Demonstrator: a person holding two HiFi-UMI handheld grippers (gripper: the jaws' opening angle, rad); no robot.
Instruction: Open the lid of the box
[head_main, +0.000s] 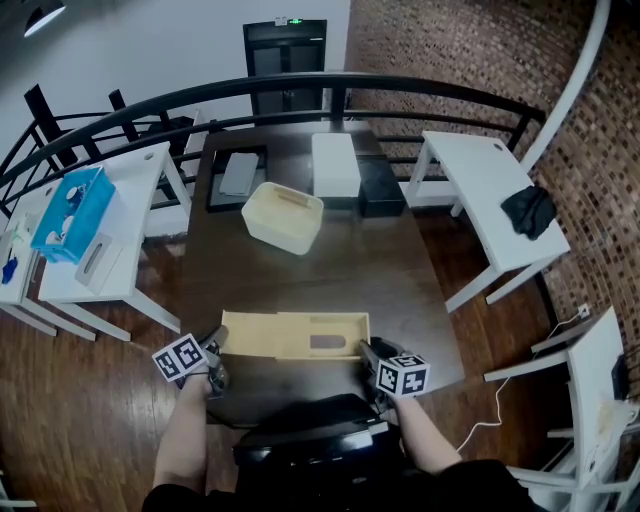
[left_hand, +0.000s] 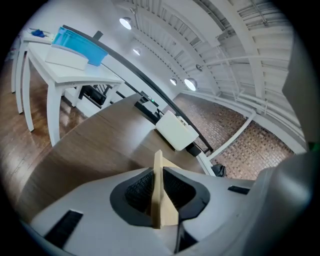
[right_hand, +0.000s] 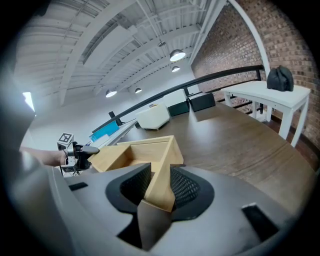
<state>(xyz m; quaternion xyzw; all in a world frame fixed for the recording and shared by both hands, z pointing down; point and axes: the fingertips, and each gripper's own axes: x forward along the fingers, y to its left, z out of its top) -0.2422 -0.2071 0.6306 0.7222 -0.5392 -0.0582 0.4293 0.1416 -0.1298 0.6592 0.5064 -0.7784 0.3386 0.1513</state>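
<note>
A pale wooden lid (head_main: 290, 335) with an oval slot in its top is over the near edge of the dark table (head_main: 400, 270). My left gripper (head_main: 218, 345) is shut on its left end. In the left gripper view a thin wooden wall (left_hand: 160, 202) stands edge-on, pinched between the left gripper's (left_hand: 159, 192) pads. My right gripper (head_main: 366, 350) is shut on the right end. In the right gripper view the lid (right_hand: 150, 152) shows a hollow inside, and the right gripper's (right_hand: 159, 187) pads press on its near wall. Whether the lid touches the table I cannot tell.
A cream box (head_main: 283, 215) stands mid-table, with a white box (head_main: 335, 163), a black box (head_main: 380, 187) and a dark tray (head_main: 237, 175) behind it. White side tables flank the table: the left one (head_main: 130, 175) carries a blue box (head_main: 72, 212), the right one (head_main: 480, 175) a black cloth (head_main: 528, 210). A dark railing (head_main: 300, 85) runs behind.
</note>
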